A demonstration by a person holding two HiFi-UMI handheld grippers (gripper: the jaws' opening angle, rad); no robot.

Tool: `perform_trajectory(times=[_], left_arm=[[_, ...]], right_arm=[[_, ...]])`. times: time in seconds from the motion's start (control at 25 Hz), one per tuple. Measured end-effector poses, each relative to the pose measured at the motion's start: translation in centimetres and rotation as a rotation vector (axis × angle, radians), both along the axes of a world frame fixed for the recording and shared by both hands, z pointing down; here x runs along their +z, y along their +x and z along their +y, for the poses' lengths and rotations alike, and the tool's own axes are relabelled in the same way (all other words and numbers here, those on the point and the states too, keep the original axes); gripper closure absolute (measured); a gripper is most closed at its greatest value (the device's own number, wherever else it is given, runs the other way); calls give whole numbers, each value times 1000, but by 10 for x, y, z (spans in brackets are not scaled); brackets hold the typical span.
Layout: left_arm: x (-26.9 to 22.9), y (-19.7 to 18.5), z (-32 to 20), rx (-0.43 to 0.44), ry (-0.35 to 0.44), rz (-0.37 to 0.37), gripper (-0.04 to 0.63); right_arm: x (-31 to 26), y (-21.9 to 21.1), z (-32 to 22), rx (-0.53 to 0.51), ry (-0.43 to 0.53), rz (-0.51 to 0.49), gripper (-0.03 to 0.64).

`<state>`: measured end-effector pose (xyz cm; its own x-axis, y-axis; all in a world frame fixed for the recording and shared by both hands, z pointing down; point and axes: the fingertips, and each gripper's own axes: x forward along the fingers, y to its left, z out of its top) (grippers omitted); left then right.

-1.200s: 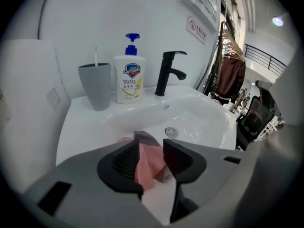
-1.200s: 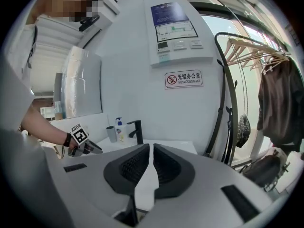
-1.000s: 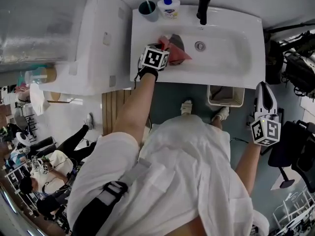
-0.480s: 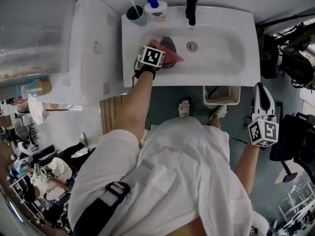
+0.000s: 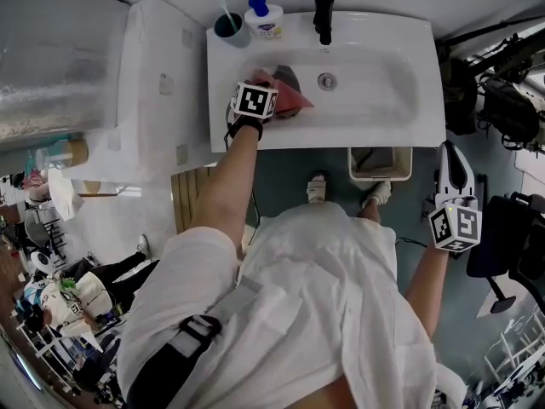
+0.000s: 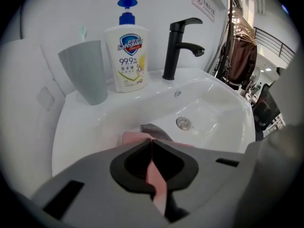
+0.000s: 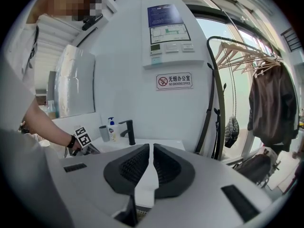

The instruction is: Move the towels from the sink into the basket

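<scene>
We see a glossy, smooth white sink (image 6: 216, 115), a matt black tap (image 6: 176, 49) and a soft cloth towel (image 6: 132, 137).

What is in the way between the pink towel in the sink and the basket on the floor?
Only the white ceramic sink's front rim: the left claw, shut on the crumpled pink cloth towel, must lift it over that. The open-topped pale basket stands just below.
</scene>
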<state>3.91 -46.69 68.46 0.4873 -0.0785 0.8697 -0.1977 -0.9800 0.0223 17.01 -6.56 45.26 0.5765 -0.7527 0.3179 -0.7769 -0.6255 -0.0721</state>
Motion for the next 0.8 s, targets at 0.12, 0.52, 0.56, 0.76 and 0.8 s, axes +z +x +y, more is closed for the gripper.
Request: perform_trajectory(times=[0.12, 0.52, 0.56, 0.76, 0.8], left_arm=[[-17, 4, 3, 3, 6, 52, 580], [-83, 19, 30, 40, 12, 239, 580], [-92, 21, 34, 48, 17, 258, 580], [-138, 25, 59, 63, 44, 348, 580], [-146, 25, 65, 63, 49, 361, 580]], right_arm=[[-1, -4, 3, 5, 7, 3, 577], [-11, -24, 23, 32, 45, 15, 577], [-12, -26, 25, 30, 50, 15, 577], [-18, -30, 38, 2, 77, 23, 577], [-20, -30, 42, -6, 81, 24, 577]])
